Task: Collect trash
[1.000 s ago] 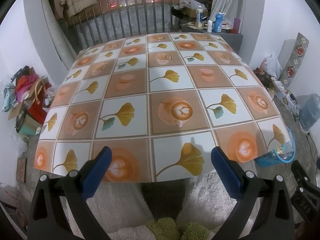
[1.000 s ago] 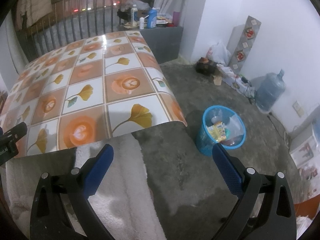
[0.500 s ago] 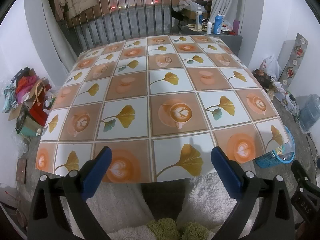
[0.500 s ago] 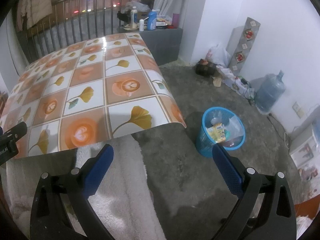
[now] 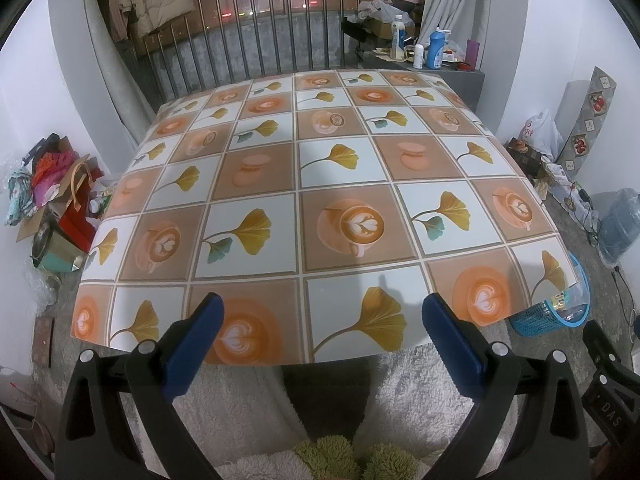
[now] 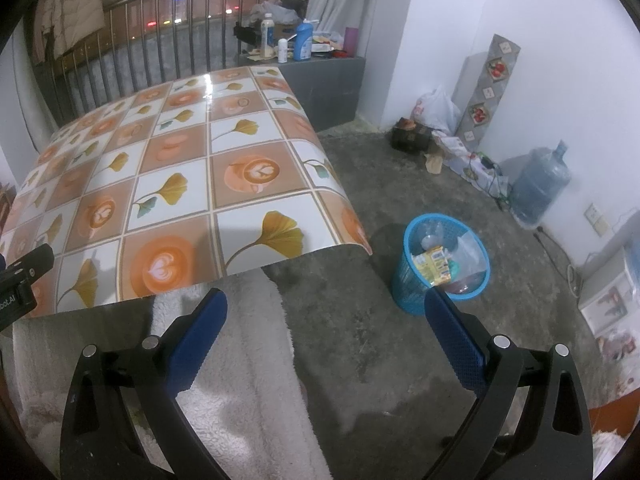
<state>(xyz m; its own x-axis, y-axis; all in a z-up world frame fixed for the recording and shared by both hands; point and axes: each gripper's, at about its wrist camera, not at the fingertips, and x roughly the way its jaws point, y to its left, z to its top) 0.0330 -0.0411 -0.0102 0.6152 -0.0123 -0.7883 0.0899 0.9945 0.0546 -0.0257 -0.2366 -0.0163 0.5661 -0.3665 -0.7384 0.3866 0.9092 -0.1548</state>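
The desk (image 5: 320, 184) fills most of your left wrist view; its cover is a glossy checked cloth printed with ginkgo leaves and latte cups, and its near edge hangs just beyond the fingertips; no loose item is visible on the cloth. In your right wrist view the same desk lies to the left, with bare concrete floor (image 6: 400, 184) to its right. A white fleece garment (image 6: 240, 380) covers your lap below both grippers. A large blue water bottle (image 6: 540, 184) stands by the right wall, near a socket and cables. The trash basket (image 6: 416, 300), blue mesh plastic, stands on the floor just off the desk's near right corner; it holds the collected trash, including a yellow wrapper (image 6: 434, 264) and clear plastic; in the left wrist view only its rim shows, at the desk's right corner (image 5: 560, 322). Your left gripper (image 5: 322, 316) has its jaws spread wide and holds nothing; it hovers over the desk's near edge. Your right gripper (image 6: 326, 312) is likewise spread wide and empty; it points at the floor between desk and basket; the tip of its right finger overlaps the basket's near rim in the picture.
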